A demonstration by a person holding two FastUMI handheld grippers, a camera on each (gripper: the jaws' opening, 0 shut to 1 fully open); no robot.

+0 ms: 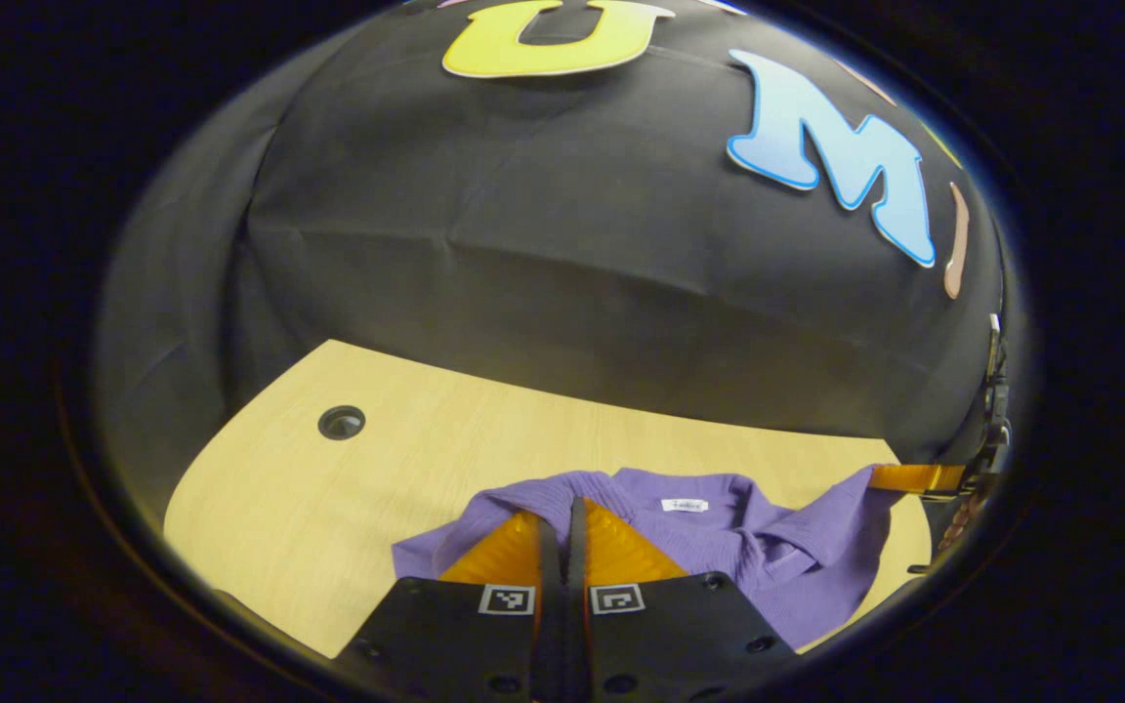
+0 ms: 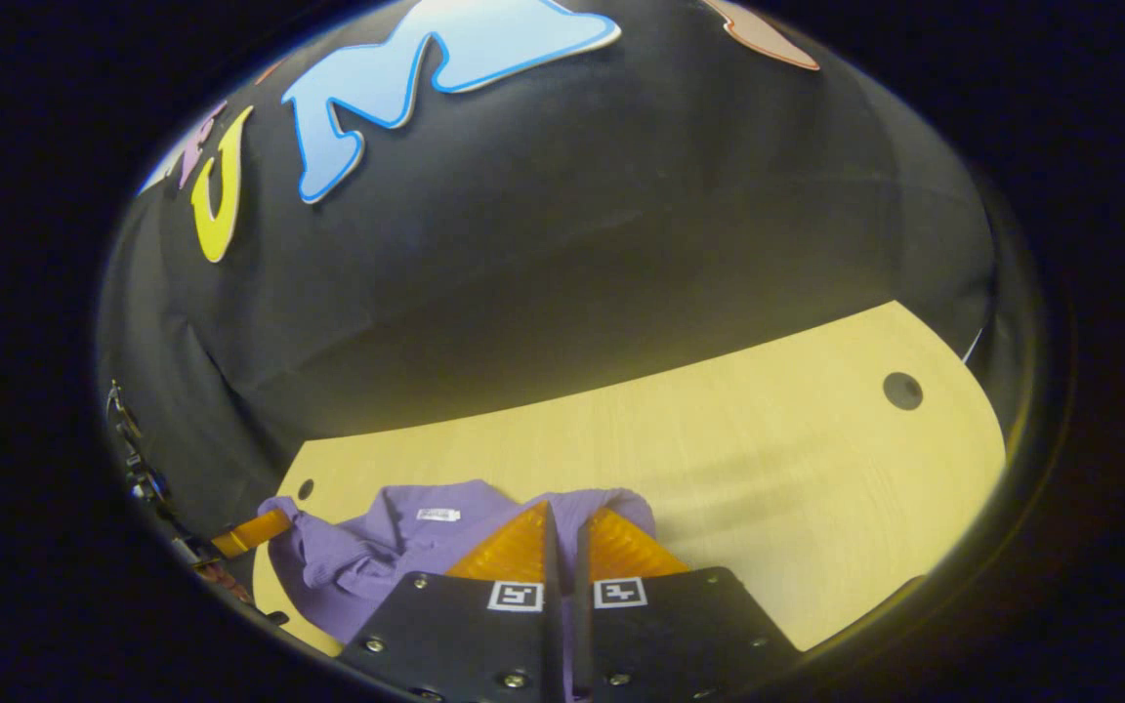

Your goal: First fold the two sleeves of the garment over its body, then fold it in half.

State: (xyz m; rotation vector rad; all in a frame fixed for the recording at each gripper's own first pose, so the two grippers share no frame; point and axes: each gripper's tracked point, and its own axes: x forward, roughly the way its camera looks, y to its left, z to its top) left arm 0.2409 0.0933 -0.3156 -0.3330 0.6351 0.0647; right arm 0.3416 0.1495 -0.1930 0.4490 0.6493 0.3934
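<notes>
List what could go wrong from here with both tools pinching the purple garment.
1. The garment is bunched and wrinkled between the grips, so the fold may well trap creases.
2. Left tool and right tool each hold only a thin edge of fabric; either edge could slip free when pulled.
3. The cloth lies near the table edge and might slide off.

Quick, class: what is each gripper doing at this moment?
Left gripper: shut on the purple garment.
Right gripper: shut on the same garment.
</notes>
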